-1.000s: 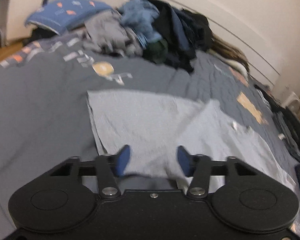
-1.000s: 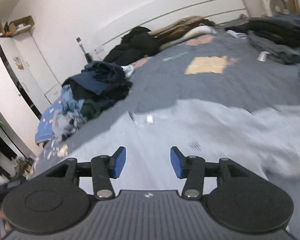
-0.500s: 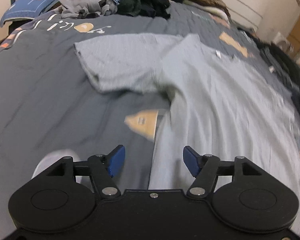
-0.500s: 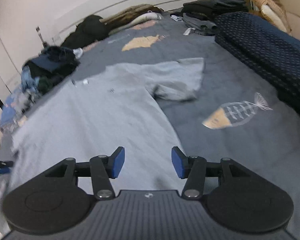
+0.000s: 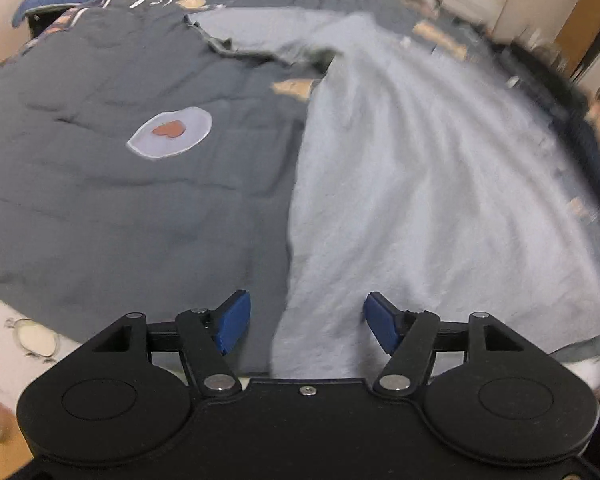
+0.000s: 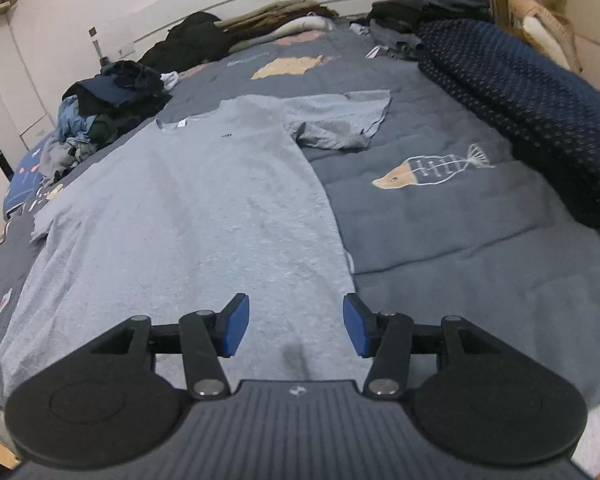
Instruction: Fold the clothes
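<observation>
We have the left gripper (image 5: 306,322) with its blue pads spread wide, nothing between them. It sits above the bottom corner of the grey T-shirt (image 5: 420,184); the shirt's left side edge runs up between the pads, bare quilt (image 5: 100,184) under the left pad, shirt under the right one. Whether the pads touch fabric, we can't tell.

Our right gripper (image 6: 296,328) is also spread, holding nothing, over the hem near the T-shirt's (image 6: 188,208) right bottom corner. The shirt edge passes just inside the right pad.

The shirt lies flat and face up on the quilt (image 6: 440,216), collar at the far end, both sleeves spread out; the right sleeve (image 6: 340,120) is rumpled.

Further out: a fish print (image 6: 432,168) on the quilt right of the shirt, a dark dotted blanket (image 6: 520,100) along the right side, and a pile of clothes (image 6: 108,108) to the far left.
</observation>
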The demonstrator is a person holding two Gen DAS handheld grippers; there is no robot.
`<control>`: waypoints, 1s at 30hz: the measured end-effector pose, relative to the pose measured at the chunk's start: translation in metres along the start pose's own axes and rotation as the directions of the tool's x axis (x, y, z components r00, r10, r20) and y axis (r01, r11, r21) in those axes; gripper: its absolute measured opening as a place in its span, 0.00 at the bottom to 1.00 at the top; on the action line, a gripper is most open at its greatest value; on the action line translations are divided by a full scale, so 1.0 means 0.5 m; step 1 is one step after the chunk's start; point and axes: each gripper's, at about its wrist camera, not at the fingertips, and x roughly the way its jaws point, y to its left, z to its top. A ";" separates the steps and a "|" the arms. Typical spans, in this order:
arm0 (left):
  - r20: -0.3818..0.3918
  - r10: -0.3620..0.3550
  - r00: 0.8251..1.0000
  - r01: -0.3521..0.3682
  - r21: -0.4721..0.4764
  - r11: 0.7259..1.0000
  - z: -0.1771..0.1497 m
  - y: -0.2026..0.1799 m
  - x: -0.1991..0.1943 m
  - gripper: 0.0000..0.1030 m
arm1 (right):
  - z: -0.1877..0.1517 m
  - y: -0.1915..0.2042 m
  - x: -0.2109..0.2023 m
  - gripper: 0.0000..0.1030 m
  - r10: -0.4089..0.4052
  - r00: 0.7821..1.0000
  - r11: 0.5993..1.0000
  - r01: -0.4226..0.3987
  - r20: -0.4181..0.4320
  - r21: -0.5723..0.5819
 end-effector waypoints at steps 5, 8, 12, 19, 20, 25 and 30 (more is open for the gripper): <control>-0.083 -0.009 0.996 0.009 -0.004 1.000 -0.022 -0.017 0.027 0.11 | -0.017 -0.001 -0.011 0.50 -0.031 0.999 1.000 0.031 -0.012 -0.005; -0.160 -0.044 0.986 0.041 -0.018 0.999 -0.032 -0.028 0.031 0.04 | -0.024 -0.003 -0.009 0.50 -0.042 0.999 0.999 0.042 -0.032 -0.002; -0.228 -0.032 0.973 0.028 -0.017 0.999 -0.025 -0.032 0.021 0.03 | -0.032 -0.006 -0.007 0.50 -0.060 0.997 0.998 0.060 -0.057 -0.003; -0.205 -0.036 0.978 0.027 -0.046 0.999 0.005 0.004 -0.015 0.05 | -0.035 -0.045 0.002 0.50 -0.108 0.986 0.994 0.111 -0.126 0.017; -0.202 -0.040 0.979 0.031 -0.045 0.998 0.004 0.004 -0.014 0.05 | -0.037 -0.051 0.011 0.50 -0.108 0.981 0.993 0.115 -0.160 0.033; -0.245 -0.008 0.970 0.010 0.007 1.000 -0.030 -0.022 0.032 0.13 | -0.053 -0.036 0.035 0.46 -0.079 0.974 0.997 0.077 -0.210 -0.017; -0.260 -0.083 0.962 0.075 -0.041 0.996 -0.035 -0.027 0.036 0.07 | -0.052 -0.055 0.021 0.01 -0.005 0.980 0.997 0.021 -0.198 0.079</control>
